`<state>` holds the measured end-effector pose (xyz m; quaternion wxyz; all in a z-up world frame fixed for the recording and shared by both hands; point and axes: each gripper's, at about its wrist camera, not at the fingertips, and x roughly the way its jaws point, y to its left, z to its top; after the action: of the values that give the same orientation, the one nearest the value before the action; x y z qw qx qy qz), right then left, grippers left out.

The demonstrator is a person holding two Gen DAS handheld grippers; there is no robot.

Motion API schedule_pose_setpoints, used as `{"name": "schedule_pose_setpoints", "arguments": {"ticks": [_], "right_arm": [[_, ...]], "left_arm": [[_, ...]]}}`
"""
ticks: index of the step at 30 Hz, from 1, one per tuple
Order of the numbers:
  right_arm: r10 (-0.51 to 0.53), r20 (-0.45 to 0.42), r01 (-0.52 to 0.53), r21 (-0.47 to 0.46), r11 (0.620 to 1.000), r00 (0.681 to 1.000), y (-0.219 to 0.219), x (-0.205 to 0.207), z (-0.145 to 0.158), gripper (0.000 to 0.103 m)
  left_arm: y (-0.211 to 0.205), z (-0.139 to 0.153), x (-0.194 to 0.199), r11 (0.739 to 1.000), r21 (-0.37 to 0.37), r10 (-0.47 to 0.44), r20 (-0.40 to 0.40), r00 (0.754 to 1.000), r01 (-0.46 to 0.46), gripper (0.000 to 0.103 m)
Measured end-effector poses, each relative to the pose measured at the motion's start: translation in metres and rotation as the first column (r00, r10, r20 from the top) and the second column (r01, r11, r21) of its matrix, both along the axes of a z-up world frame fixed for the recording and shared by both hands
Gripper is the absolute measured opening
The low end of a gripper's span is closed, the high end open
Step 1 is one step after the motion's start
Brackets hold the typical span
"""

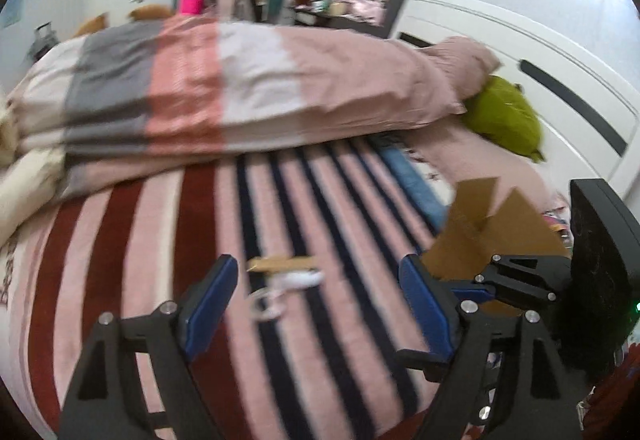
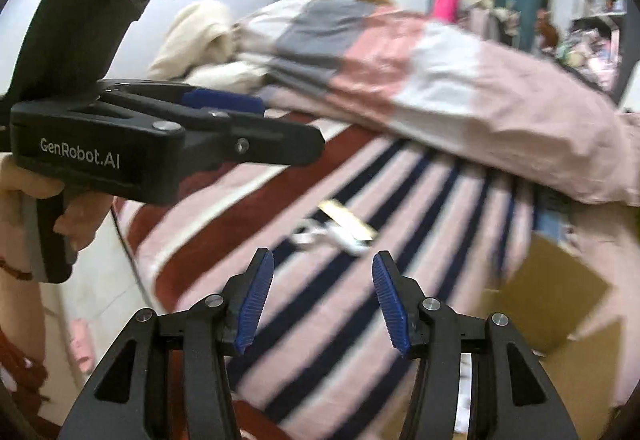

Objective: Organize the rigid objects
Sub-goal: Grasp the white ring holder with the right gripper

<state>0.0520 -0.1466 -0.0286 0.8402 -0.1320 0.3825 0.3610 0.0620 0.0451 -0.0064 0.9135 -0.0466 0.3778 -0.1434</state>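
Above the striped blanket [image 1: 280,200] on the bed, the left gripper [image 1: 316,300] hangs with its two blue pads spread wide apart and nothing between them. The right gripper [image 2: 323,300] hangs over the same blanket, its blue pads apart too and empty. A little way in front of both lie the small things: a thin brown cardboard strip [image 1: 282,263] and, just beside it on the near side, a small white thing with a looped cord [image 1: 288,288]. It is too blurry to name. To the right, close to the right gripper, stands an open cardboard box [image 1: 492,232] with its flaps up. Farther back a folded quilt [image 1: 240,80] in grey, pink and white lies across the bed. At the far right, a green pillow [image 1: 504,116] rests by the white headboard [image 1: 540,60]
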Motion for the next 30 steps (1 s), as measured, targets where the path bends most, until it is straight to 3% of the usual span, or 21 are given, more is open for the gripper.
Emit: {"name": "schedule_pose_setpoints", "arguments": {"ticks": [6, 12, 17, 25, 30], "right_arm": [[0.046, -0.129, -0.042, 0.029, 0.999, 0.991, 0.048, 0.029, -0.064, 0.048], [0.014, -0.148, -0.013, 0.007, 1.000, 0.989, 0.071, 0.065, -0.129, 0.048], [0.005, -0.157, -0.007, -0.015, 1.000, 0.988, 0.090, 0.087, -0.164, 0.048], [0.019, -0.088, -0.024, -0.059, 0.998, 0.996, 0.106, 0.090, -0.163, 0.043], [0.064, -0.062, -0.063, 0.017, 0.998, 0.996, 0.091, 0.064, -0.127, 0.043]], "left_arm": [[0.054, -0.058, -0.001, 0.995, -0.018, 0.092, -0.075, 0.993, -0.093, 0.081], [0.075, -0.100, 0.003, 0.991, -0.030, 0.126, -0.135, 0.983, -0.131, 0.081], [0.080, -0.112, 0.005, 0.989, -0.027, 0.139, -0.164, 0.977, -0.145, 0.081], [0.076, -0.106, 0.003, 0.990, -0.043, 0.128, -0.165, 0.978, -0.137, 0.081], [0.052, -0.085, 0.002, 0.993, -0.104, 0.048, -0.147, 0.988, -0.064, 0.080]]}}
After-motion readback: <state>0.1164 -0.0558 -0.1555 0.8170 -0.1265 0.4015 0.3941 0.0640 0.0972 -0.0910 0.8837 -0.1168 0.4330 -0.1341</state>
